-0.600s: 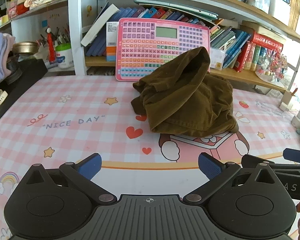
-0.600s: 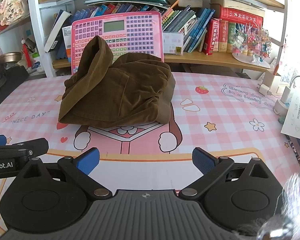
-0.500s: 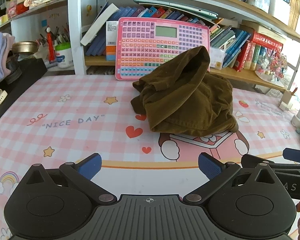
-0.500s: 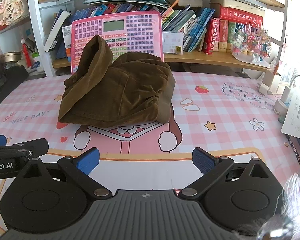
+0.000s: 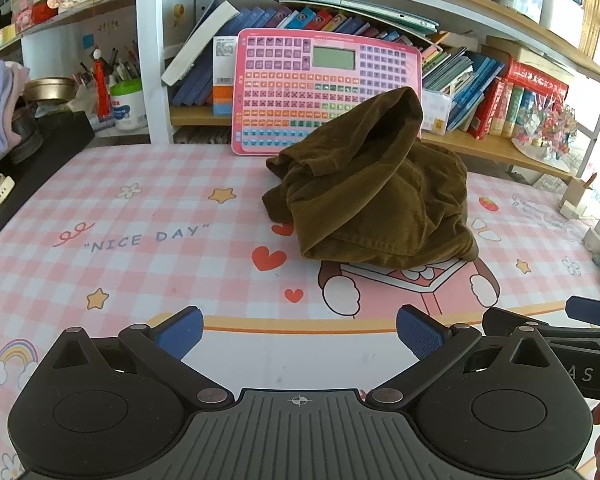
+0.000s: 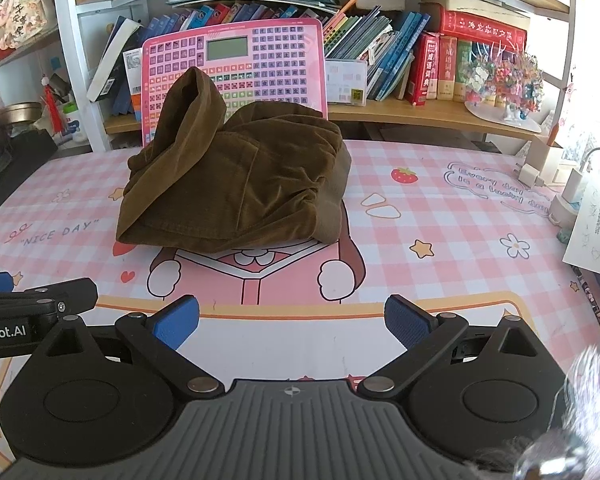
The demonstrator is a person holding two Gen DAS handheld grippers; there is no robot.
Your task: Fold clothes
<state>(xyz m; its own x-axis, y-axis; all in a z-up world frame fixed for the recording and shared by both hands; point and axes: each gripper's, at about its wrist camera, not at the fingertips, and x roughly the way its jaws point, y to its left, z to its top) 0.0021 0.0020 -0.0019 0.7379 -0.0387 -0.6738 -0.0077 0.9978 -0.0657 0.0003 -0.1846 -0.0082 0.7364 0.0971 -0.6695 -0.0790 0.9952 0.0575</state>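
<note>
Pink checked desk (image 5: 148,184) mat fills the foreground, printed "NICE DAY" and, on the right side, "Every day is a lucky day". Left tongs (image 5: 298,330) and right tongs (image 6: 292,320) both gape wide, holding nothing. Mid-desk, brown garment (image 6: 236,184) lies crumpled. Behind it, pink keyboard toy (image 5: 300,80), then crowded bookshelves (image 6: 420,116).

1. The place is a home study corner, likely a child's desk.
2. A pink checked desk mat (image 5: 148,208) with cartoon prints covers the desk.
3. Shelves (image 6: 428,114) behind hold rows of books (image 6: 440,64).
4. A pink learning keyboard toy (image 5: 324,84) leans there.
</note>
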